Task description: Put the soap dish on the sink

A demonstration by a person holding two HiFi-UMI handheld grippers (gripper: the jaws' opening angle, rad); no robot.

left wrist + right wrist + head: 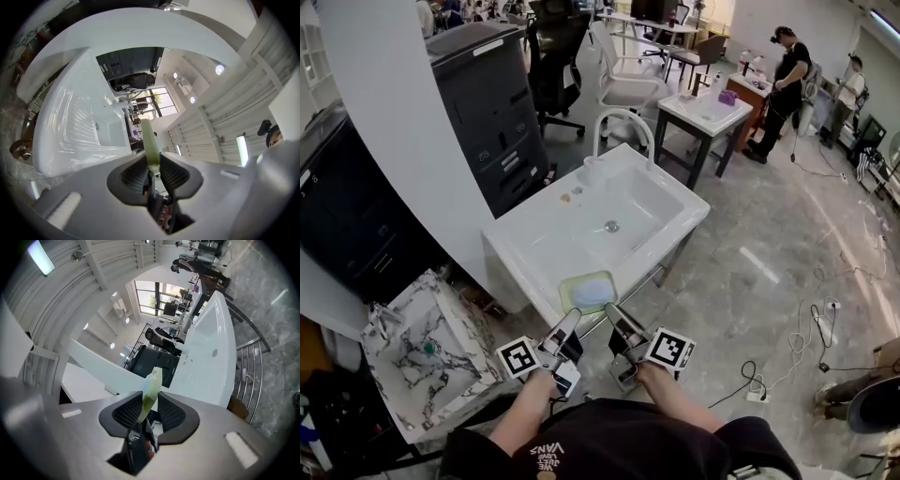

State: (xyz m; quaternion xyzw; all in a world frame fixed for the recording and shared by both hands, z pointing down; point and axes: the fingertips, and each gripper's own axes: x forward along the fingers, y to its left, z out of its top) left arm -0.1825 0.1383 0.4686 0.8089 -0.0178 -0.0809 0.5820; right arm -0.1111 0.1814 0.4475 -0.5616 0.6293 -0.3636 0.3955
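The soap dish [589, 291] is pale green with a bluish soap in it, and lies at the near rim of the white sink [534, 234]. I cannot tell whether it rests on the rim or hangs just over it. My left gripper [573, 324] grips its near left edge and my right gripper [610, 316] its near right edge. In the left gripper view the dish's rim [150, 140] stands edge-on between the pads of that gripper [152, 169]. The right gripper view shows the same rim [152, 386] pinched in that gripper [150, 409].
The sink has an arched faucet [627, 120], a drain [611, 226] and a small cup [592, 170] at its back. A marble-patterned box [422, 356] stands at the lower left, a dark cabinet [487, 103] behind. Cables [797, 347] lie on the floor at right; people [787, 84] stand far back.
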